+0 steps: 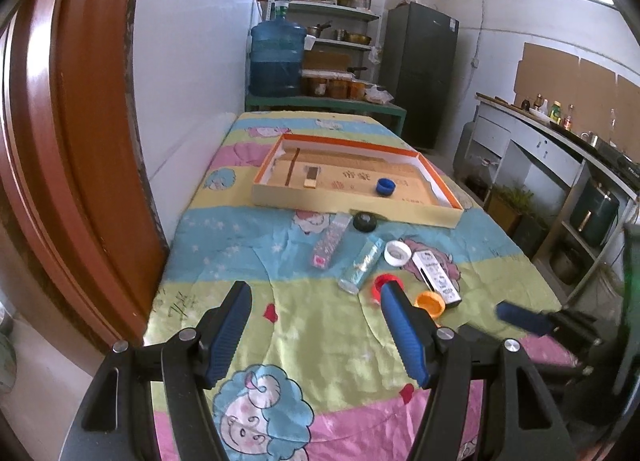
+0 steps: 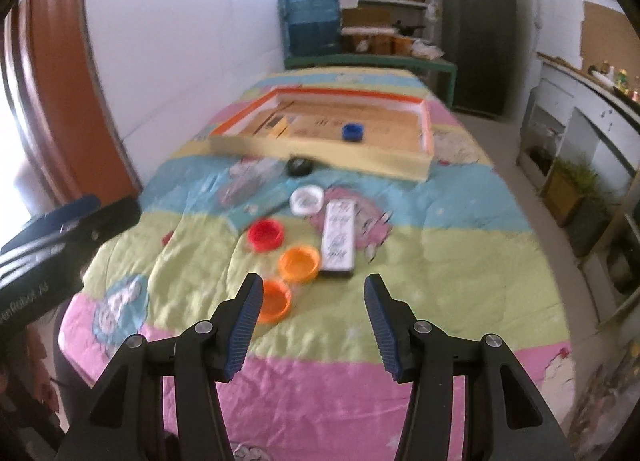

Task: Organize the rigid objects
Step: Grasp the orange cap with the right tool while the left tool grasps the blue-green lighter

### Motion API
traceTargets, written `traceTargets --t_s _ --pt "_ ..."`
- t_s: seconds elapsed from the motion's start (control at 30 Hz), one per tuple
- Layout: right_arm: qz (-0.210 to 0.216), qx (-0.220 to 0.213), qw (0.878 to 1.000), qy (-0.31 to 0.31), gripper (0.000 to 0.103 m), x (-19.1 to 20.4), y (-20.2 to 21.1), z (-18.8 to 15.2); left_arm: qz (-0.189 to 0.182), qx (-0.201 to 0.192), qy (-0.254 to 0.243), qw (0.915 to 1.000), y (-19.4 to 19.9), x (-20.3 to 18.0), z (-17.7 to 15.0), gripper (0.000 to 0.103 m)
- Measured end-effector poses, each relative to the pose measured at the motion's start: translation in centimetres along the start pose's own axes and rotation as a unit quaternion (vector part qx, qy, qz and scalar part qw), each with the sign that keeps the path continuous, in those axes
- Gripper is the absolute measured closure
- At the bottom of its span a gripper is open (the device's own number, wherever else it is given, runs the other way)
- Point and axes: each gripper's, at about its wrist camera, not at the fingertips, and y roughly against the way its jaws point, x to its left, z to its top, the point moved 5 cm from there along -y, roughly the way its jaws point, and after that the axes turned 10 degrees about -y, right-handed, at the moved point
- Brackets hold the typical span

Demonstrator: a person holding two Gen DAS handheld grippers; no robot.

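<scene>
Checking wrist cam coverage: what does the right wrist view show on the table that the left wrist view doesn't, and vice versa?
Right wrist only: a second orange cap beside its left fingertip. Left wrist only: the patterned tube and flat packet come out sharp; they are blurred in the right view. Both: the tray holding a blue cap, plus black cap, white cap, red cap, orange cap and white box.

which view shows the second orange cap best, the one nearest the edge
The right wrist view: the near orange cap lies in the open beside the right gripper's left finger. In the left wrist view I cannot find it.
</scene>
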Motion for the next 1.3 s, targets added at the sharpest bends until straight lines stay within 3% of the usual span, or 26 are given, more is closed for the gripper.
traceTargets --t_s 0.2,0.63,0.7,0.8,0.9,1.1,1.17,1.3 --pt "0.016 0.03 0.999 -0.002 0.049 0.7 -2.7 -1.5 -0.007 0.016 -0.004 0.9998 -1.0 -0.3 -0.9 0.036" --pt "0.004 0.016 0.999 0.034 0.05 2.1 -4.8 -1.0 -0.02 0.032 0.0 0.9993 -3.1 -0.1 -1.1 0.036" --pt "0.004 0.012 0.999 0.039 0.063 2.2 -4.9 -1.1 -0.027 0.032 -0.005 0.9991 -3.5 -0.4 -1.0 0.036" --pt "0.001 0.007 0.999 0.048 0.072 2.2 -5.0 -1.1 -0.051 0.033 -0.016 0.998 -4.5 -0.9 -0.5 0.036" --pt "0.009 0.008 0.999 0.045 0.073 1.9 -4.9 -1.1 -0.085 0.031 -0.03 0.9954 -5.6 -1.2 0.2 0.036" --pt "0.019 0.008 0.999 0.042 0.073 1.3 -4.6 -1.3 -0.107 0.07 -0.074 0.989 -8.7 -1.0 0.6 0.059" --pt "0.023 0.008 0.999 0.037 0.073 1.1 -4.5 -1.3 -0.102 0.086 -0.096 0.9864 -9.6 -1.1 0.4 0.061" --pt "0.03 0.009 0.999 0.031 0.073 1.0 -4.4 -1.3 -0.126 0.103 -0.121 0.9791 -10.6 -1.8 0.1 0.062"
